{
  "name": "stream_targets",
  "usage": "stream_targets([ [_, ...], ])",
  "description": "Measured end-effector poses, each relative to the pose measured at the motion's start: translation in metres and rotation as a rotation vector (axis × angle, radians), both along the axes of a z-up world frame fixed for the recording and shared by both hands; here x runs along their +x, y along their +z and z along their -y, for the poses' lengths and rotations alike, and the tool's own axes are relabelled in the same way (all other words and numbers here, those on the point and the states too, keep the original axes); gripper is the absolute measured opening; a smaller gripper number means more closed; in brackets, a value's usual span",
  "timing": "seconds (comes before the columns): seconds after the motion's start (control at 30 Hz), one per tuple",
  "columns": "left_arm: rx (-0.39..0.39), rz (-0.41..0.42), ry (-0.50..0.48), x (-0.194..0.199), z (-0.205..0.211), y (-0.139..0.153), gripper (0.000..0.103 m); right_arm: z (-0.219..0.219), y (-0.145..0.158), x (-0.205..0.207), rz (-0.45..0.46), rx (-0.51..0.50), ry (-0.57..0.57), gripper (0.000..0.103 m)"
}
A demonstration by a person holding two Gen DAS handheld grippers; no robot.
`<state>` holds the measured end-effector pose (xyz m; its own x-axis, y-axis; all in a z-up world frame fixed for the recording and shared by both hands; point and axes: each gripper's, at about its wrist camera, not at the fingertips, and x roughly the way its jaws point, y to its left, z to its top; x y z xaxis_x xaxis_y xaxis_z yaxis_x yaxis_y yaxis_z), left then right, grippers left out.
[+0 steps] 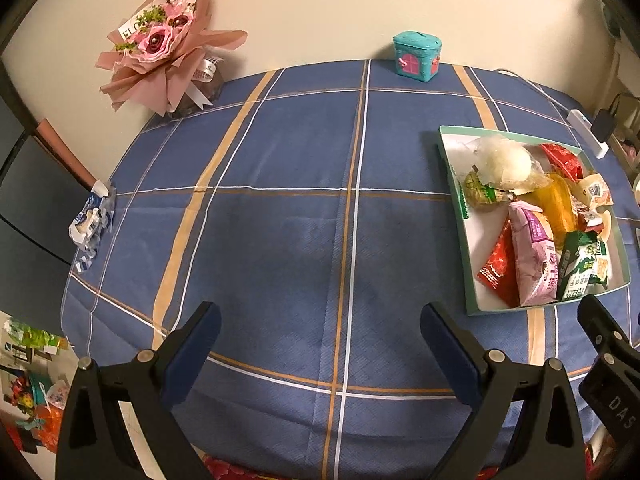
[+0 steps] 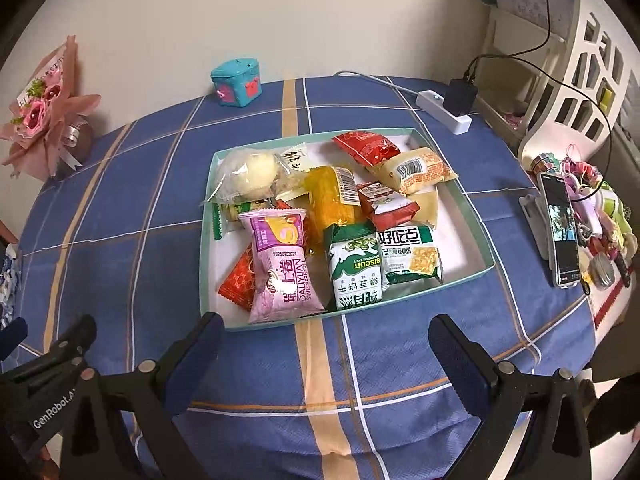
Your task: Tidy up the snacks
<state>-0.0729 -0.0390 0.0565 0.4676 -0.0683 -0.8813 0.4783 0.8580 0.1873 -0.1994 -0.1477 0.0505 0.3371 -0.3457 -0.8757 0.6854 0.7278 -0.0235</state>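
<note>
Your left gripper [image 1: 320,344] and right gripper [image 2: 326,354] are both spread wide, empty, above the tablecloth [image 1: 280,220]. Snack tray [image 2: 476,236] sits at 12 o'clock of your right gripper, packets piled inside.

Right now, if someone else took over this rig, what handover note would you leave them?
Left gripper: jaws open, empty, over bare tablecloth.
Right gripper: jaws open, empty, just short of the tray's near edge.
Snacks: all piled loosely in the tray, pink Swiss roll pack and green biscuit pack nearest.
Done: nothing sorted that shows.
Left: sort the pile; a crumpled wrapper lies at the table's left edge.
</note>
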Motion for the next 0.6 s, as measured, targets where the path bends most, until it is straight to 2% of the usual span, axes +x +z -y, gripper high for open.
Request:
stream_targets([
  [0.6, -0.027, -0.023, 0.01, 0.0048, -0.0056, 0.0011, 0.1, -0.0005, 0.0002, 0.0024, -0.005, -0.001, -0.001, 0.103],
])
